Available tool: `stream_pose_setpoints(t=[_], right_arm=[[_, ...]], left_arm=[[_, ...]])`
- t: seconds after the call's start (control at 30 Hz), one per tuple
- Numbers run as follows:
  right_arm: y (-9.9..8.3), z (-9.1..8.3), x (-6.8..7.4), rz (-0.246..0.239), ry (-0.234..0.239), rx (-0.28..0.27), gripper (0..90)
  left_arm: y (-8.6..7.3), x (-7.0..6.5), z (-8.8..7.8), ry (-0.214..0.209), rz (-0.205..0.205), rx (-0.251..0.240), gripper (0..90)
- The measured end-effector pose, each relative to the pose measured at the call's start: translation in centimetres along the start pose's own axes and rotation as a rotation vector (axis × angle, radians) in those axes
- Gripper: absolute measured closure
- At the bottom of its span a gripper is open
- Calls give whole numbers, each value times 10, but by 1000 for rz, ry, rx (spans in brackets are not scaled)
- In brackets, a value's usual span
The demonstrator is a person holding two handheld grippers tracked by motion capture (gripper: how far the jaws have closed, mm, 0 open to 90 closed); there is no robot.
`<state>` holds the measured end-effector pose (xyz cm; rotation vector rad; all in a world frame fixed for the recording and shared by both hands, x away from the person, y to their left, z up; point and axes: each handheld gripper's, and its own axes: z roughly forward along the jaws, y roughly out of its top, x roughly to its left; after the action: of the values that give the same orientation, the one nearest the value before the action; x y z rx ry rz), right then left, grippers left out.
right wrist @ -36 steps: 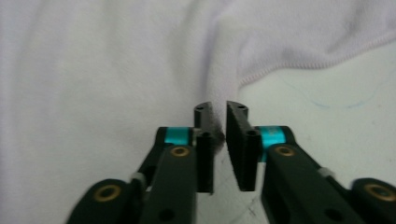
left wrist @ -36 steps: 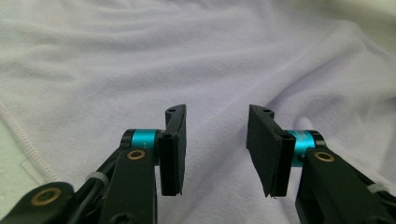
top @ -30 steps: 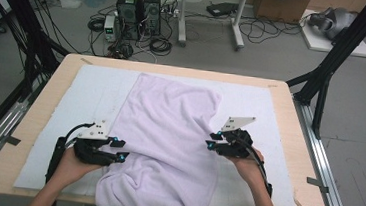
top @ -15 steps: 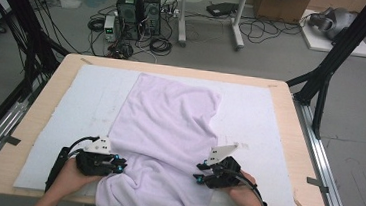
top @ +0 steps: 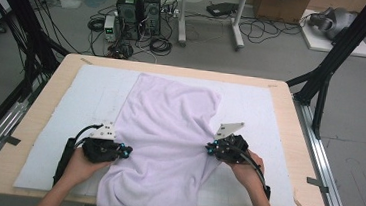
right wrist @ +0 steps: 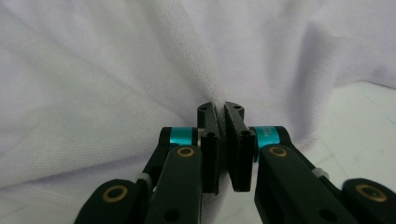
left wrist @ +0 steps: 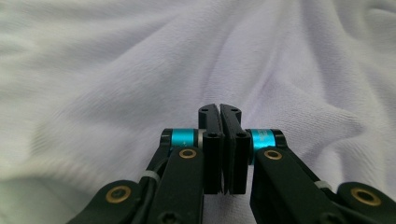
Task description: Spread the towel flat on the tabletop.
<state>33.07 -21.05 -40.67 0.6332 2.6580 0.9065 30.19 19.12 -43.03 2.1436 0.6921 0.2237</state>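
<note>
At the near edge of the worktop [top: 282, 94] a pale lilac towel [top: 168, 132] hangs a little over the front, its near part bunched and rumpled, the rest spread flat toward the far edge over a white mat [top: 71, 93] that covers most of the wood. The left tool [top: 125, 150] sits at the towel's left side near the front-left corner; its jaws have just been closing and now stand pressed together, with the cloth seemingly pinched at their tips, though the fold between them is hard to make out. The right tool [top: 209, 148] sits at the towel's right side, its jaws also just closed, clamped on a raised ridge of the fabric. The towel looks light, soft and limp: it will sag and drape wherever it is unsupported, and a thin pinch could slip out. A firm hold on a doubled edge or corner, one each side, should serve best. Beyond the far edge, computers and cables lie on the floor.
</note>
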Motion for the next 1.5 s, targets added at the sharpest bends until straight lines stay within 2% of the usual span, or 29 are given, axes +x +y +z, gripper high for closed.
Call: stream_pose_setpoints(t=[0.07, 0.1, 0.13, 0.17, 0.2, 0.27, 0.33, 0.4, 0.5, 0.6, 0.7, 0.8, 0.97, 1.07, 1.13, 1.2, 1.27, 1.33, 1.4, 1.43, 1.47, 1.5], right_arm=[[1, 7, -10, 35, 1, 3, 850], [1, 11, -15, 50, -6, 4, 848], [1, 16, -19, 72, -4, 0, 843], [2, 20, -22, 88, 1, 0, 829], [2, 24, -24, 82, 5, 7, 807], [3, 29, -27, 93, 3, 7, 720], [1, 25, -28, 107, -3, -19, 660], [0, 15, -27, 121, 7, -62, 625], [-3, -4, -15, 91, 10, -111, 625], [-10, -17, 4, 51, 24, -137, 652], [-18, -20, 23, 8, 55, -124, 705], [-27, -15, 37, -14, 78, -101, 743], [-37, -4, 43, -13, 105, -68, 750], [-37, 0, 44, -9, 132, -72, 696], [-34, 3, 47, -29, 152, -73, 658], [-32, 6, 50, -29, 177, -75, 625], [-30, 9, 52, -31, 181, -73, 622], [-31, 11, 51, -12, 189, -79, 648], [-32, 11, 51, 1, 197, -92, 737], [-33, 11, 52, -2, 206, -96, 818], [-33, 10, 52, -11, 210, -93, 844], [-32, 10, 52, -20, 205, -88, 855]], left_arm=[[5, 7, 4, 62, 0, -12, 873], [6, 12, 7, 81, -17, -22, 872], [6, 18, 9, 91, -39, -27, 872], [6, 23, 12, 101, -52, -8, 872], [5, 27, 15, 112, -58, 1, 871], [4, 31, 17, 108, -80, -8, 859], [4, 30, 13, 113, -93, -17, 781], [6, 24, 5, 108, -76, -31, 718], [8, 10, -8, 102, -25, -58, 651], [7, -3, -18, 74, -8, -75, 622], [3, -14, -21, 40, 17, -66, 607], [-3, -22, -19, -1, 25, -45, 598], [-13, -23, -11, -18, 46, 46, 544], [-20, -20, -8, -7, 52, 97, 534], [-23, -20, -10, -18, 45, 82, 518], [-25, -20, -12, -23, 53, 85, 497], [-28, -20, -14, -22, 61, 84, 491], [-29, -22, -15, -5, 68, 78, 521], [-30, -22, -16, 4, 67, 74, 597], [-30, -22, -17, -6, 66, 71, 715], [-30, -22, -17, -11, 71, 70, 805], [-30, -24, -17, -4, 76, 67, 828]])
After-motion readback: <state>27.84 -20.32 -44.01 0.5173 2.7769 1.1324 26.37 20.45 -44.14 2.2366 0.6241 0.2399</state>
